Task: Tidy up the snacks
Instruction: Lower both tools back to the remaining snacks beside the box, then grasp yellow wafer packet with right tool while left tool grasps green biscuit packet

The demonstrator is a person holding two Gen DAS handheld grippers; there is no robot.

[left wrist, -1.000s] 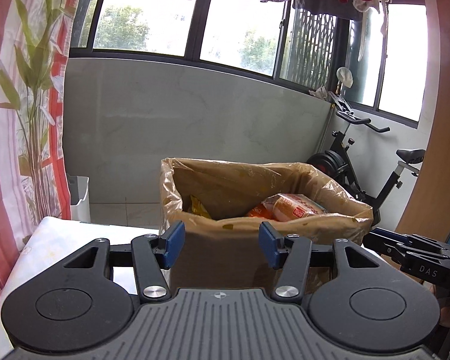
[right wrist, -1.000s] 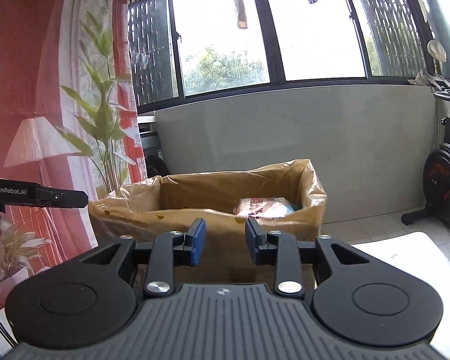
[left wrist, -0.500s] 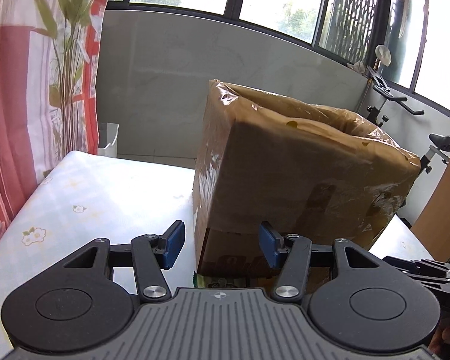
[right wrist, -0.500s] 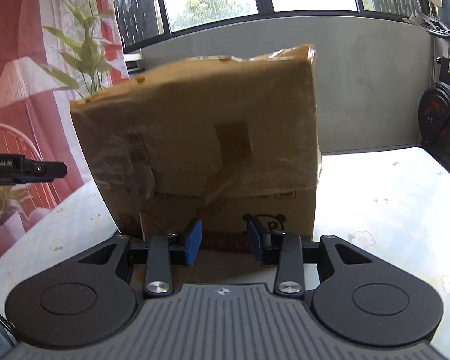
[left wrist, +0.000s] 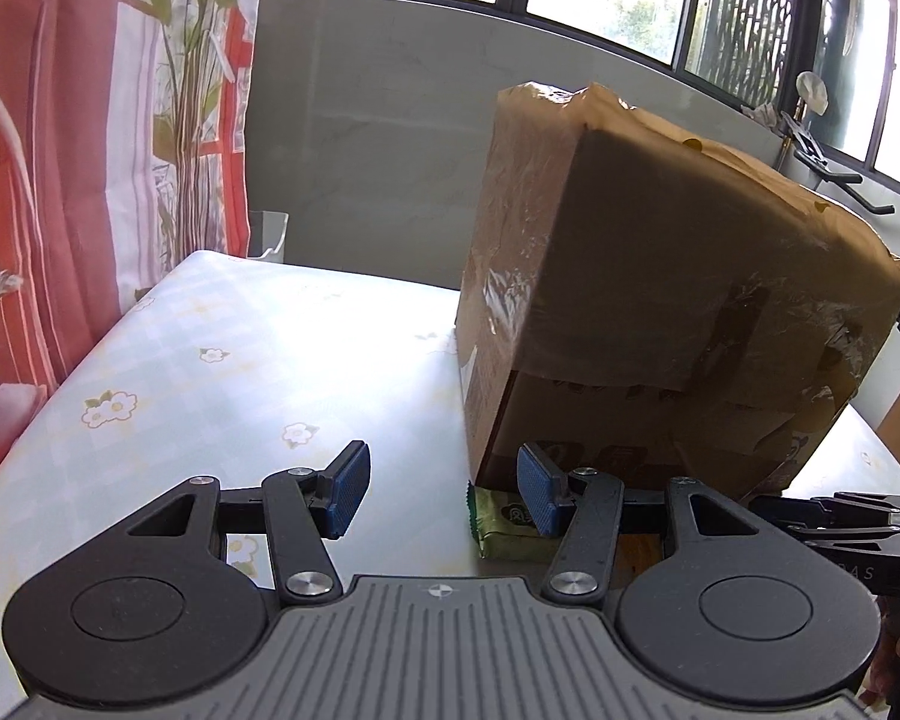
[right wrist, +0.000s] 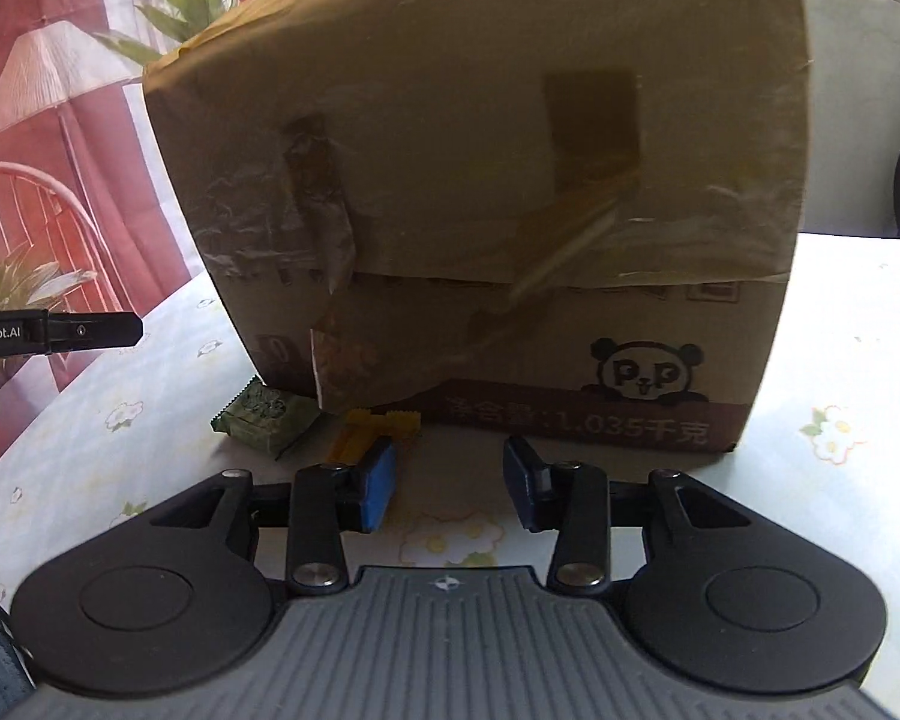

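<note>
Spreading as you lower it, your right gripper (right wrist: 449, 483) has its jaws opening with nothing between them; only the flowered tablecloth (right wrist: 840, 360) shows in the gap. Its left pad sits just in front of the orange snack packet (right wrist: 371, 429), which lies against the foot of the cardboard box (right wrist: 480, 180), so you seem to be lining up for that packet and will need to shift a little toward it. The green snack packet (right wrist: 267, 414) lies beside the orange one, partly tucked at the box's corner.

Your left gripper (left wrist: 441, 498) holds its jaws parted and empty. Its right pad sits over the edge of the same green snack packet (left wrist: 501, 525), while the left pad hangs above bare cloth, which suggests you are bracketing it for a pinch.

Both packets sit low against the box wall, probably because they missed or were set down short of the opening. The box is tall and its rim is out of reach from this height, so each packet must be lifted well clear before dropping in. The other gripper's tip pokes into each view, so mind the crowding.
</note>
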